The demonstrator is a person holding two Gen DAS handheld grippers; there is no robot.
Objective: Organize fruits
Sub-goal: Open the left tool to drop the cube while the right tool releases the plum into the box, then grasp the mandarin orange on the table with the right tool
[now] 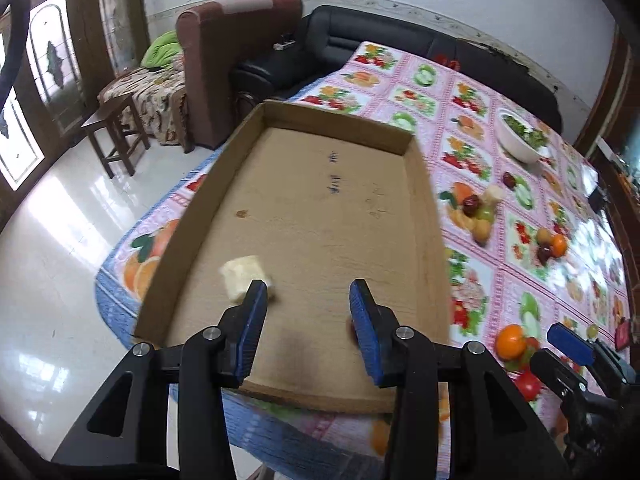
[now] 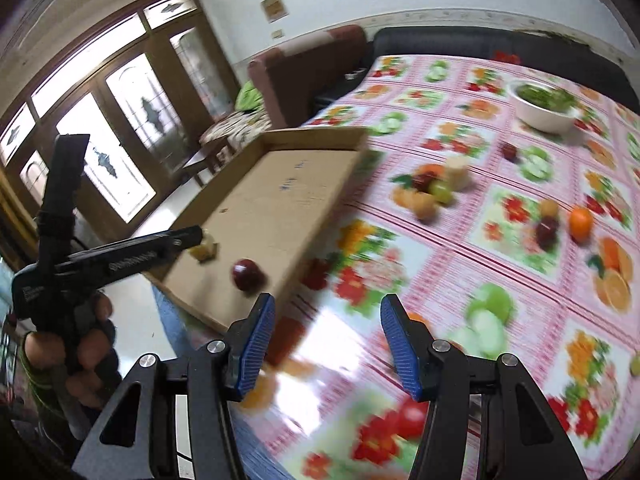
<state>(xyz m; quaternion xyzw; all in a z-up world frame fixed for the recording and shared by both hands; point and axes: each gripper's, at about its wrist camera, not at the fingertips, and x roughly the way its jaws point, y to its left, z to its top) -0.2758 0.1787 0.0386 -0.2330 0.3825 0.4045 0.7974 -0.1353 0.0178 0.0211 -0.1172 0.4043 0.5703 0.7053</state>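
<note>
Left tongs: your left gripper (image 1: 308,300) hangs over the near end of the shallow brown cardboard tray (image 1: 418,184), jaws spread apart and holding nothing.

Right tongs: your right gripper (image 2: 328,320) is over the fruit-print pink plastic tablecloth (image 2: 460,248) just off the tray's near right corner, jaws wide and empty.

In the tray: 2 pieces lie near its near edge. A pale yellow blocky fruit chunk (image 1: 245,278) sits toward the near left corner, and a small dark red round fruit (image 2: 247,274) sits toward the near right wall.

Still on the cloth: an orange round fruit (image 2: 581,222), a green grape-like fruit (image 2: 441,191) in a small cluster, and other small pieces lie well apart from the tray, toward the table's right side. Motion blur makes them hard to tell from the printed fruit, so count cautiously.

White bowl of greens (image 2: 545,109): near the far edge, not part of your sorting by the look of it.

Handling: you should find the round fruits light, smooth and prone to rolling; I judge a grip across the widest part, pads level, is safest. The pale chunk looks soft, so squeeze its 2 flat faces gently.

Axis: the round fruits show no long axis or heading. The chunk is roughly cubic, faces slightly skewed to the tray walls. The tray's long axis runs away from you toward the far edge.
</note>
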